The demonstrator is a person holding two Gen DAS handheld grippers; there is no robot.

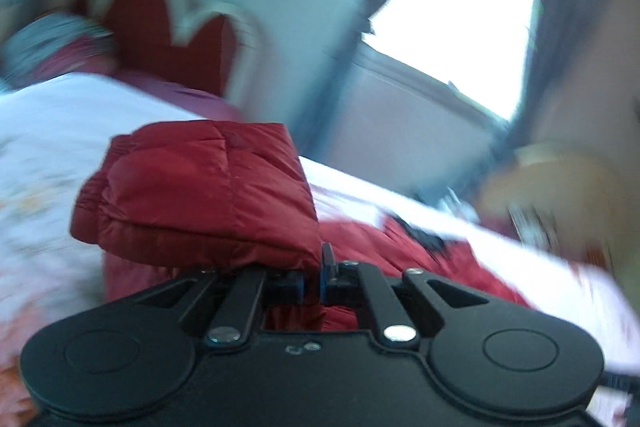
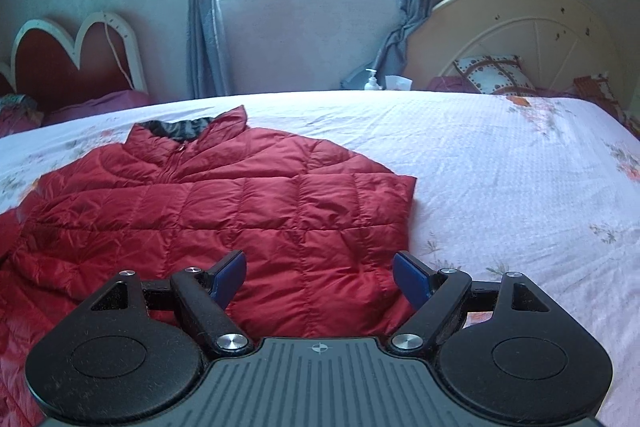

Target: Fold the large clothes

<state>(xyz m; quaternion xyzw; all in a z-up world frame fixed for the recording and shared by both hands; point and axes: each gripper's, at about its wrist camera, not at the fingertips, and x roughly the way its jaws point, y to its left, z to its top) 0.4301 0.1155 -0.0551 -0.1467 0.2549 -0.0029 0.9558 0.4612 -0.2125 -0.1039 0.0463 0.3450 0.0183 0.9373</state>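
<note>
A red quilted puffer jacket (image 2: 224, 203) lies spread on the white flowered bed cover (image 2: 500, 163), collar away from me, its right sleeve folded in over the body. My right gripper (image 2: 320, 277) is open and empty, hovering just above the jacket's near hem. In the blurred, tilted left wrist view my left gripper (image 1: 314, 277) is shut on a sleeve of the jacket (image 1: 200, 187) and holds it lifted above the rest of the garment.
A heart-shaped red headboard (image 2: 76, 63) stands at the left, a cream arched headboard (image 2: 520, 39) with pillows (image 2: 494, 73) at the right. A window with grey curtains (image 2: 204, 27) is behind. A pump bottle (image 2: 373, 81) stands beyond the bed's far edge.
</note>
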